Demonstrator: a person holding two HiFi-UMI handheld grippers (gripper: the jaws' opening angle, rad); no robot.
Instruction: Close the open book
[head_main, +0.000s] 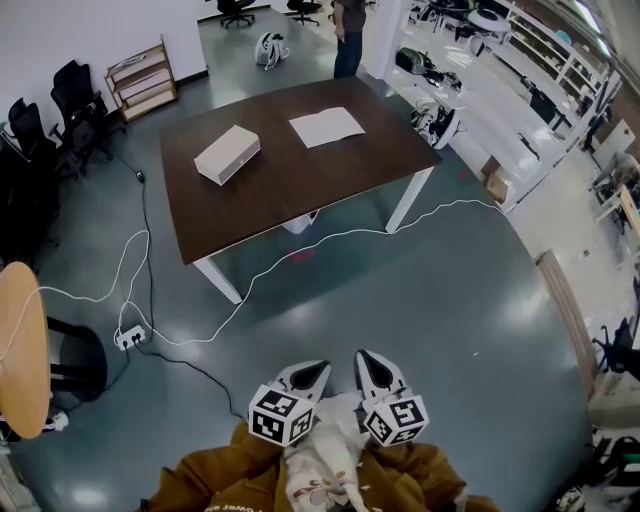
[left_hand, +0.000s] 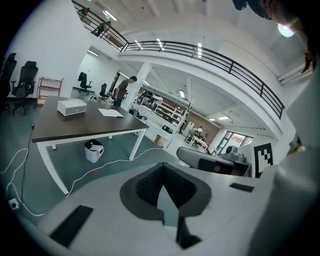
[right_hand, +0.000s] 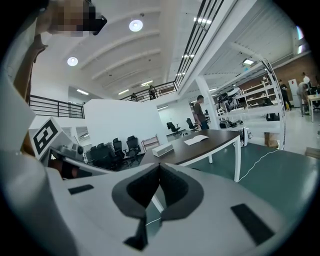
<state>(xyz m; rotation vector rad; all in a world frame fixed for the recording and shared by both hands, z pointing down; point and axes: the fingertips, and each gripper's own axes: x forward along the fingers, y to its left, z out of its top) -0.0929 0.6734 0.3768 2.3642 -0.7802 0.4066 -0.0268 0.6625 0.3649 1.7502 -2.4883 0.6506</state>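
On the far right part of the dark desk (head_main: 300, 190), the open book (head_main: 327, 126) lay flat with its pale pages spread, any print too small to make out. A pale box (head_main: 227, 154) sat well apart to its left. Over the floor, well short of the desk, the left gripper (head_main: 312, 373) and right gripper (head_main: 371, 368) had their fingers clenched on nothing.

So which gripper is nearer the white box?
Left, narrowly. The left gripper and right gripper are side by side, far short of the table; the white box lies toward the left.
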